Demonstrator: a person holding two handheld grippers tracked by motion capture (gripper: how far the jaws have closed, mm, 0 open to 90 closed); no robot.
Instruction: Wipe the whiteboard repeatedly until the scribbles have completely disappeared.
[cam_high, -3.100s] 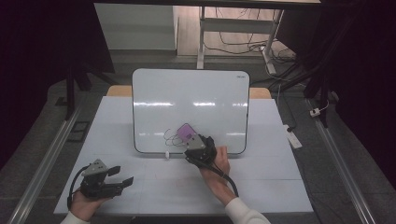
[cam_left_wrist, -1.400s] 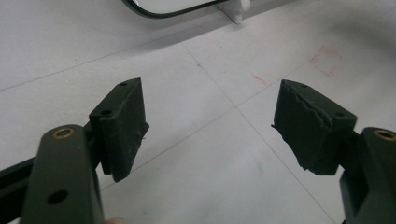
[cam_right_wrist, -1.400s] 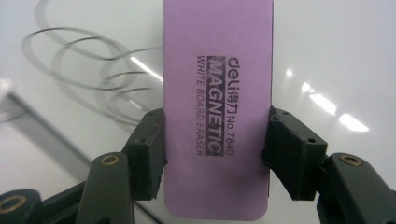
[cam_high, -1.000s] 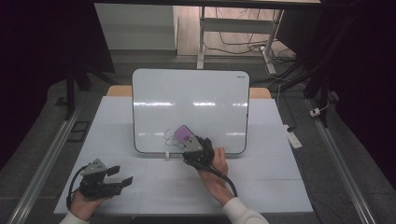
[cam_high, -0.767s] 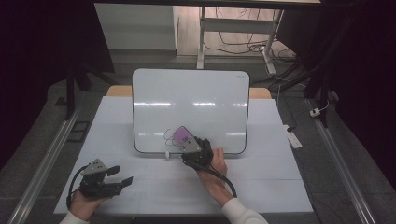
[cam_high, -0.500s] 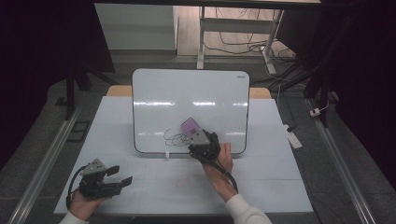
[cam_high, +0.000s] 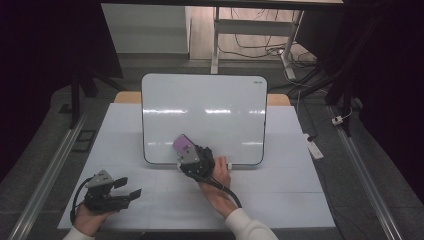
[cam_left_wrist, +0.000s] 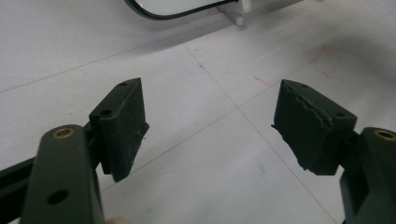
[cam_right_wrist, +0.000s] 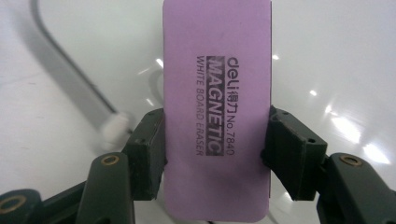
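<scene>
A purple whiteboard eraser (cam_right_wrist: 217, 107) with black print is clamped between the pads of my right gripper (cam_right_wrist: 217, 154). In the high view that eraser (cam_high: 182, 144) lies against the lower left part of the whiteboard (cam_high: 210, 100), with the right gripper (cam_high: 192, 156) just behind it and a hand holding it. Down at the table's front left my left gripper (cam_high: 131, 189) rests, jaws apart. The left gripper view has its two black pads (cam_left_wrist: 122, 122) wide open over the bare white table, nothing between them.
The whiteboard stands on small white feet (cam_high: 229, 165) on the white table (cam_high: 280, 190). A white remote-like object (cam_high: 314, 149) lies beyond the table's right edge. A faint red square mark (cam_left_wrist: 328, 63) is drawn on the table surface. Metal rails run along both sides.
The right gripper with the eraser slid left and right along the board's lower part, ending a little left of where it was half a second ago. The left gripper stayed put.
</scene>
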